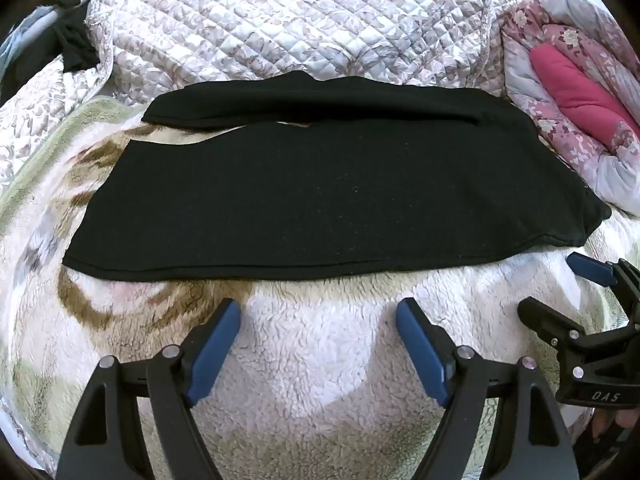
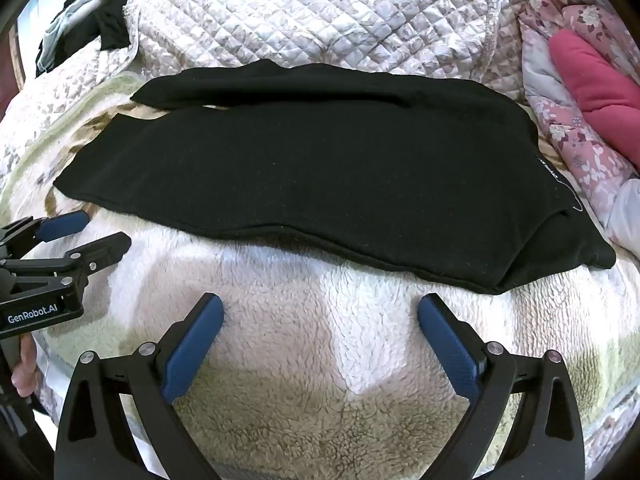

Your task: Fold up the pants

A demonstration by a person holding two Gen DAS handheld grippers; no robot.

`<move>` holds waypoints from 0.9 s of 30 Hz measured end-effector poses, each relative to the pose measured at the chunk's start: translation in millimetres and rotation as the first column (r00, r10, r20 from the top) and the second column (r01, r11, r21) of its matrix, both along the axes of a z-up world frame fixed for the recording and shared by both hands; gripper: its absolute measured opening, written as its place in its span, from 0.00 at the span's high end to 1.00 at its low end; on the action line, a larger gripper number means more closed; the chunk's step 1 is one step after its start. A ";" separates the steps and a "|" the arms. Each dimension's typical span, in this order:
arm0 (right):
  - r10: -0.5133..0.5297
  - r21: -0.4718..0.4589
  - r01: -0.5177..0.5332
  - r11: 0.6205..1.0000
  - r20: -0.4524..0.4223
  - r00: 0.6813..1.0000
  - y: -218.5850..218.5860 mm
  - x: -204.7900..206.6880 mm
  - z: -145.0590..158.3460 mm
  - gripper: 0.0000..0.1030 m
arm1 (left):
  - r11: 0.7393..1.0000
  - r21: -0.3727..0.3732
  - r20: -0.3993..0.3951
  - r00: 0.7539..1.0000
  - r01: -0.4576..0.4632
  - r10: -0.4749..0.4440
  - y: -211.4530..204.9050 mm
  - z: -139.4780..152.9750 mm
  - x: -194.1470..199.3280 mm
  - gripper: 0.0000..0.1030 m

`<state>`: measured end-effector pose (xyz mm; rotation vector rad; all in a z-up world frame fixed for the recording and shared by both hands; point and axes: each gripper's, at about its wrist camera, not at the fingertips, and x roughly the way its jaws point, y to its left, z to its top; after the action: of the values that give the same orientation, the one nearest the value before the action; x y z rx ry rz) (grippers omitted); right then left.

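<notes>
The black pants [image 1: 320, 200] [image 2: 320, 176] lie flat across a fluffy cream blanket [image 1: 320, 360] [image 2: 320, 360]. Their two legs run to the left and the waist end sits at the right. The far leg lies slightly apart from the near one. My left gripper [image 1: 318, 308] hovers just short of the pants' near edge, open with nothing between its blue pads. My right gripper [image 2: 320, 302] stands the same way near the waist end, open and empty. Each gripper shows in the other's view: the right gripper [image 1: 554, 284] at the right edge, the left gripper [image 2: 104, 228] at the left edge.
A quilted floral bedspread [image 1: 280, 20] rises behind the pants. A pink floral comforter [image 1: 580, 92] is bunched at the right. Dark clothes [image 2: 108, 28] hang at the far left. A person's fingers [image 2: 24, 376] hold the left gripper's handle.
</notes>
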<state>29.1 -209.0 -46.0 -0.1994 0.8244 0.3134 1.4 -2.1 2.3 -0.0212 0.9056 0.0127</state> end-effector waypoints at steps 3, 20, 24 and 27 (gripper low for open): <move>0.001 0.000 -0.001 1.000 0.000 1.000 0.0 -0.3 -0.2 0.05 | 1.000 0.000 0.002 1.000 0.001 -0.001 1.1 -0.5 -0.6 0.20; 0.001 0.002 -0.001 1.000 0.005 1.000 0.5 -0.2 -0.4 0.04 | 1.000 0.004 0.002 1.000 0.001 -0.001 1.0 -1.7 -1.7 0.20; 0.002 0.001 -0.002 1.000 0.005 1.000 0.5 0.0 -0.3 0.04 | 1.000 0.005 0.002 1.000 0.001 -0.001 0.8 -1.8 -1.8 0.20; 0.002 0.000 -0.002 1.000 0.005 1.000 1.0 -0.1 -0.5 0.04 | 1.000 0.006 0.002 1.000 0.001 -0.001 0.7 -1.7 -1.6 0.20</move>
<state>29.0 -208.0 -46.5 -0.2012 0.8193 0.3142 -0.2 -1.4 0.6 -0.0151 0.9034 0.0145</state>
